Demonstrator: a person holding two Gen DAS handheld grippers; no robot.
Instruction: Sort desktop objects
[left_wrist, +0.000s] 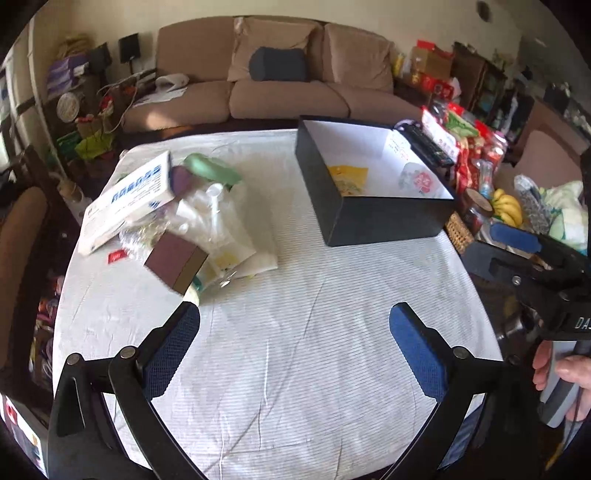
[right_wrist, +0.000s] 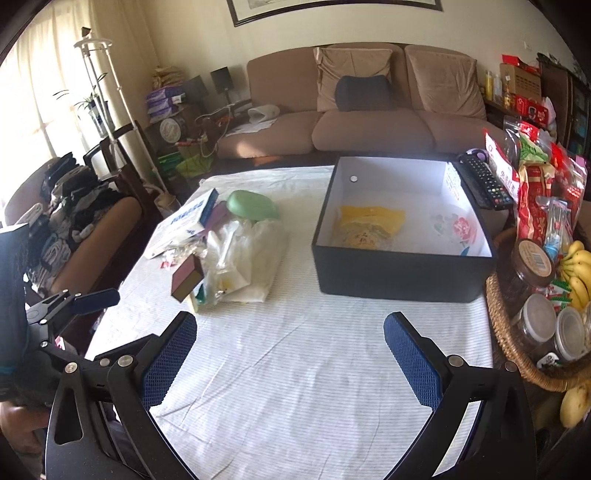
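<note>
Table (right_wrist: 295, 369): one, under a white striped cloth.

Left side: one pile (right_wrist: 225, 243) of unsorted things. Counted in it: one white carton (right_wrist: 181, 225) with blue print, tilted against the heap; one green oval case (right_wrist: 251, 206) at the far edge; one maroon block (right_wrist: 186, 277) with a tan face, tipped on the near edge; one small red tag (left_wrist: 116, 255) flat on the cloth beside the carton; clear plastic bags, number not determinable. A purple item shows between carton and case; nature unclear.

Centre right: one black box (right_wrist: 402, 277) with white lining, open at the top, well apart from the pile. Inside: one yellow packet (right_wrist: 369, 221) at its left, one clear bag with a red flower print (right_wrist: 458, 229) at its right, one printed slip (right_wrist: 452, 179) against the right wall, one small round disc (right_wrist: 354, 178) on the far wall.

Right edge: one black remote (right_wrist: 484, 181) beyond the box; one wicker basket (right_wrist: 517, 350) holding three jars that can be counted and one bunch of bananas (right_wrist: 576, 273); red snack bags behind, not countable.

Left gripper (left_wrist: 295, 332): released, fingers spread wide, nothing between them; angled down over bare cloth short of the pile.

Right gripper (right_wrist: 290, 339): released, jaws fully apart, empty; angled down over bare cloth, the box ahead and to its right. From the left camera it appears at the right edge, held by a hand (left_wrist: 561, 369) wrapped round its grey handle
</note>
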